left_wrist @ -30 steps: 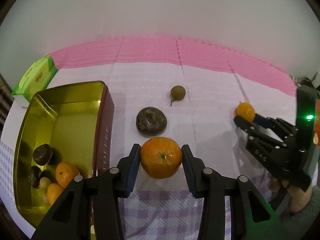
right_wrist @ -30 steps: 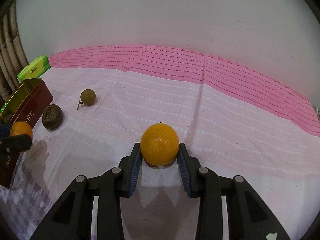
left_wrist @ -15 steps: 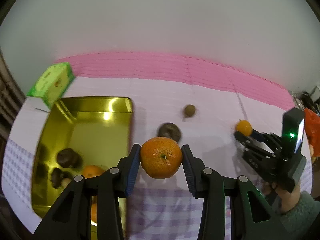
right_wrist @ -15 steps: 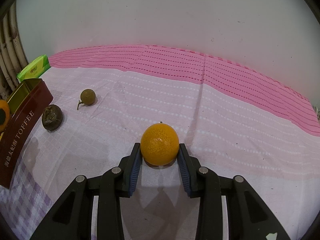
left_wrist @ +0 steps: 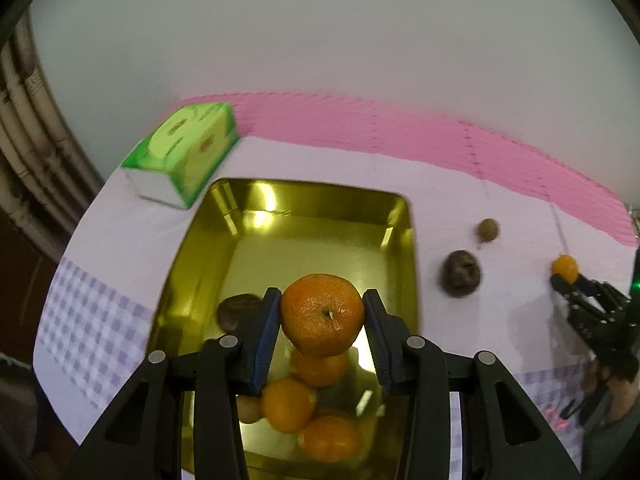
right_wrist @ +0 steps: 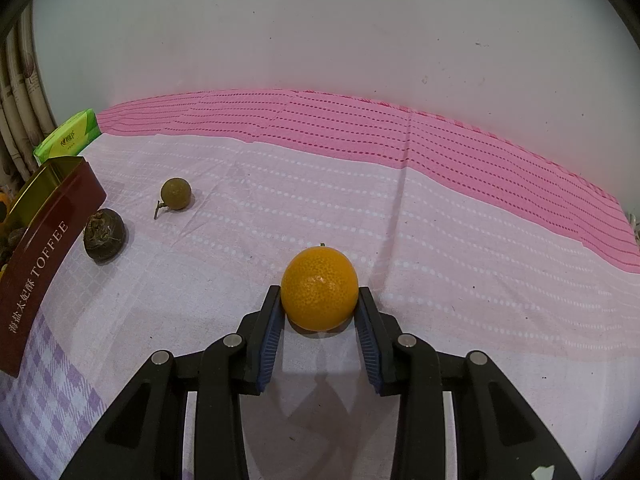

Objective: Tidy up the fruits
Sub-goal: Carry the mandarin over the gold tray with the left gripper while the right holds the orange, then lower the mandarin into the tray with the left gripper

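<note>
The toffee tin [left_wrist: 404,240] is metal, mirror-glossy gold inside and smooth dark red outside. The tablecloth [right_wrist: 440,240] is matt woven cloth with a dotted weave. The held mandarin [left_wrist: 322,320] has dimpled, slightly shiny peel. The dark fruit [right_wrist: 105,234] looks wrinkled and dull. The tissue pack [left_wrist: 188,148] wears glossy plastic wrap. The left claw [left_wrist: 320,316] is matt black plastic with ribbed blue pads.

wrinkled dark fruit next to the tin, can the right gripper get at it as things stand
Probably not yet: the right gripper is shut on a yellow-orange citrus. The cloth between it and the wrinkled dark fruit is bare otherwise.

Tin's [left_wrist: 408,240] far half bare (fruit nearer)
</note>
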A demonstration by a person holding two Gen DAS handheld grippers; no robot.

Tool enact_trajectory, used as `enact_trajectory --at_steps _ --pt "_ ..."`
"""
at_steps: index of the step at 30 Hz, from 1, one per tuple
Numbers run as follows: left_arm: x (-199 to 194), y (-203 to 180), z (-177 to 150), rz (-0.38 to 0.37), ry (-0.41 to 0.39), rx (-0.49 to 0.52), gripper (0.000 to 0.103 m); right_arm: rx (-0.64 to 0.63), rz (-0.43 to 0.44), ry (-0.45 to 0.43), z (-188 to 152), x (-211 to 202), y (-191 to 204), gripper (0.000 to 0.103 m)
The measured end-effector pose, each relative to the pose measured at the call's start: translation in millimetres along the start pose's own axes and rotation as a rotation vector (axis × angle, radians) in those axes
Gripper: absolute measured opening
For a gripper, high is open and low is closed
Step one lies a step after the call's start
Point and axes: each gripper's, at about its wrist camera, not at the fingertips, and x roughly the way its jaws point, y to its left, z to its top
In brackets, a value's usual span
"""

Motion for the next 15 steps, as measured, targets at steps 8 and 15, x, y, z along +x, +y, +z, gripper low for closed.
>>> enact_trajectory --at_steps 8,15 --pt "11.9 23.2 -7.9 0.045 0.016 -0.026 0.042 0.0 0.0 0.0 0.0 0.1 0.0 0.034" --pt "17.5 31.3 -12.3 0.058 0.037 -0.03 0.042 0.001 0.001 0.0 -0.1 0.0 0.1 0.034"
